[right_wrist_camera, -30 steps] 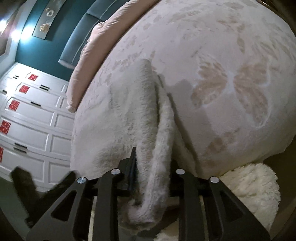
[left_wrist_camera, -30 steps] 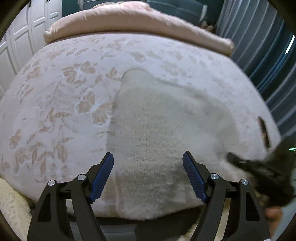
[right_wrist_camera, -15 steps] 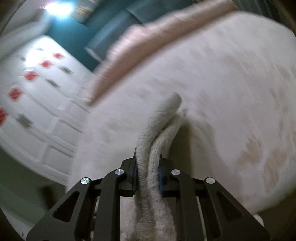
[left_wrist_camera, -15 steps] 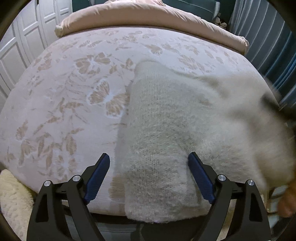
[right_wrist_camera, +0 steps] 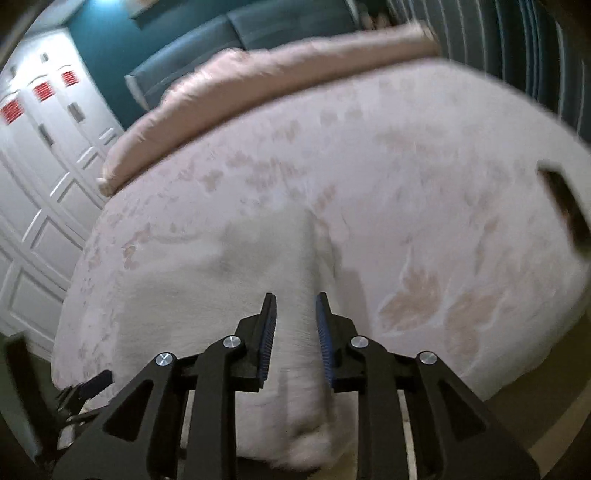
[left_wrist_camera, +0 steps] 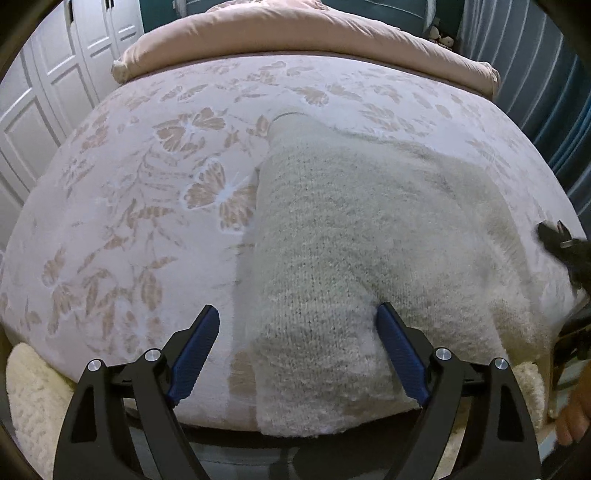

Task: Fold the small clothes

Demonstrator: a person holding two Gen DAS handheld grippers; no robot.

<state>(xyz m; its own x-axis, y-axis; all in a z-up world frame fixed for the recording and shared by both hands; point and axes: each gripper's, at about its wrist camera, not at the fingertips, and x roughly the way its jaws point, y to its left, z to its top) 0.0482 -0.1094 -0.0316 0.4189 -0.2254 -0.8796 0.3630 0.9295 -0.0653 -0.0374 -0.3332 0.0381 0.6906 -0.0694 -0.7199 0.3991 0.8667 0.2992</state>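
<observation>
A fuzzy cream knitted sweater [left_wrist_camera: 351, 221] lies on the bed, its right part folded over onto the body. My left gripper [left_wrist_camera: 297, 310] stands open wide astride the sweater's near end at the bed edge, with the right pad just against the knit. My right gripper [right_wrist_camera: 295, 297] hovers over the folded edge of the sweater [right_wrist_camera: 221, 295]; its jaws are opening, and the cloth lies below the gap without being pinched. The right gripper [left_wrist_camera: 561, 243] also shows at the right rim of the left wrist view. The left gripper [right_wrist_camera: 85, 384] peeks in at the lower left of the right wrist view.
The bed cover [left_wrist_camera: 147, 184] is pale pink with butterfly prints. A rolled pink duvet [left_wrist_camera: 295, 33] lies across the far end. White wardrobe doors [left_wrist_camera: 55, 92] stand left and curtains [left_wrist_camera: 535, 74] right. A dark flat object [right_wrist_camera: 565, 206] rests on the bed. A fluffy cream rug [left_wrist_camera: 26, 387] lies below the bed edge.
My right gripper, earlier shut on the sweater's edge, lifted it, carried it over the body and has let it go. The left gripper's jaws widened a little and it stayed put.
</observation>
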